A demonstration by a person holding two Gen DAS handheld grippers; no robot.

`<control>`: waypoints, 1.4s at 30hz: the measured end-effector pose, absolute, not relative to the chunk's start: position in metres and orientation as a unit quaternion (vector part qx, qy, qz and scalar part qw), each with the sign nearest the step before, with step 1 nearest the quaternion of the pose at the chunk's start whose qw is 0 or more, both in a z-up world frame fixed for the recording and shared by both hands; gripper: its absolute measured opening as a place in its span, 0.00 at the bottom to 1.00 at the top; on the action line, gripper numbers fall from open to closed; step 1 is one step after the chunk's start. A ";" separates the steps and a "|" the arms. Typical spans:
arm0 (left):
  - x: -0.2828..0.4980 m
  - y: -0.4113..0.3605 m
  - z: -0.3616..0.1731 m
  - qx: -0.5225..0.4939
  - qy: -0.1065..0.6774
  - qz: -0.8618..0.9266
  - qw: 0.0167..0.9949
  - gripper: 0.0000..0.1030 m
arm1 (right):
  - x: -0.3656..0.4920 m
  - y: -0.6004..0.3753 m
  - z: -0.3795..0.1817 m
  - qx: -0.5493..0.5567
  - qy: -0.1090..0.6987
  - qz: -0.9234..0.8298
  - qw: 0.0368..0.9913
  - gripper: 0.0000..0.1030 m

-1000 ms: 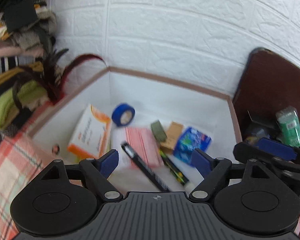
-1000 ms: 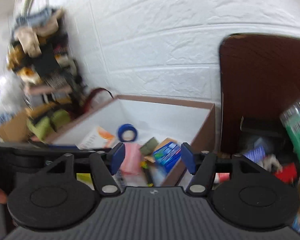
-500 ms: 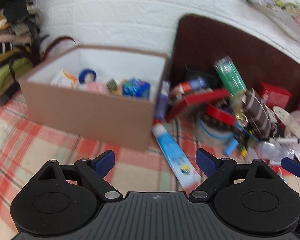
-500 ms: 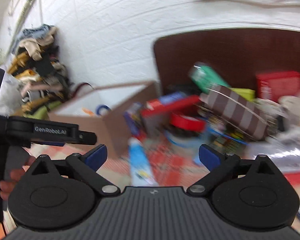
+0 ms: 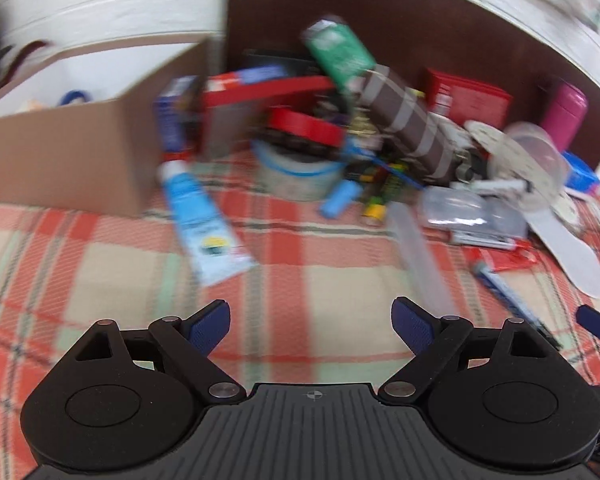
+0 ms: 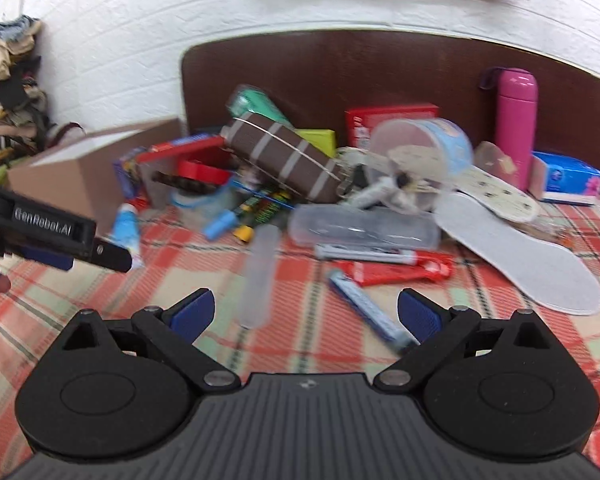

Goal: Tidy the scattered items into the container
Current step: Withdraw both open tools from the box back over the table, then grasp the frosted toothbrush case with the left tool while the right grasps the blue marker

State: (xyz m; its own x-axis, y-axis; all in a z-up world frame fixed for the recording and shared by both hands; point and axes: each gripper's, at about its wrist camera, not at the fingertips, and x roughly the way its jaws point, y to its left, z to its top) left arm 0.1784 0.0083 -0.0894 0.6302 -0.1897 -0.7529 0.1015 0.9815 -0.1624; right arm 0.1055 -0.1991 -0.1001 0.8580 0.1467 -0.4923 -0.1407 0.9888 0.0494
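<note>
Grippers: our left gripper (image 5: 311,318) and right gripper (image 6: 305,310) spread, holding nothing | brown cardboard box (image 5: 72,152) far left; clutter on plaid cloth (image 6: 300,272) | next: we judge, pinch blue-white tube (image 5: 204,228) nearby.

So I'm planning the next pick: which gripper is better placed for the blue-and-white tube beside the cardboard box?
Left gripper: open, empty, the blue-and-white tube lies just ahead-left. From the right gripper, it sits far left.

Cloth (image 6: 292,344): red-cream plaid. Box (image 5: 80,152): brown (white inside). Tube (image 5: 204,224): blue. Flask (image 6: 515,120): pink. Roll (image 6: 284,158): brown, pale stripes.
</note>
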 end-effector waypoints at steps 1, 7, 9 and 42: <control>0.182 -0.002 -0.091 -0.048 0.425 -0.090 0.900 0.90 | 0.106 -0.204 -0.102 0.003 0.256 0.071 0.964 0.96; 0.206 -0.057 -0.106 -0.025 0.445 -0.131 0.885 0.76 | 0.122 -0.228 -0.109 -0.025 0.269 0.085 0.959 0.93; 0.215 -0.064 -0.116 -0.030 0.458 -0.132 0.879 0.65 | 0.127 -0.233 -0.113 -0.028 0.280 0.092 0.955 0.90; 0.177 -0.044 -0.124 0.056 0.456 -0.139 0.877 0.49 | 0.135 -0.205 -0.116 0.020 0.383 0.171 0.908 0.27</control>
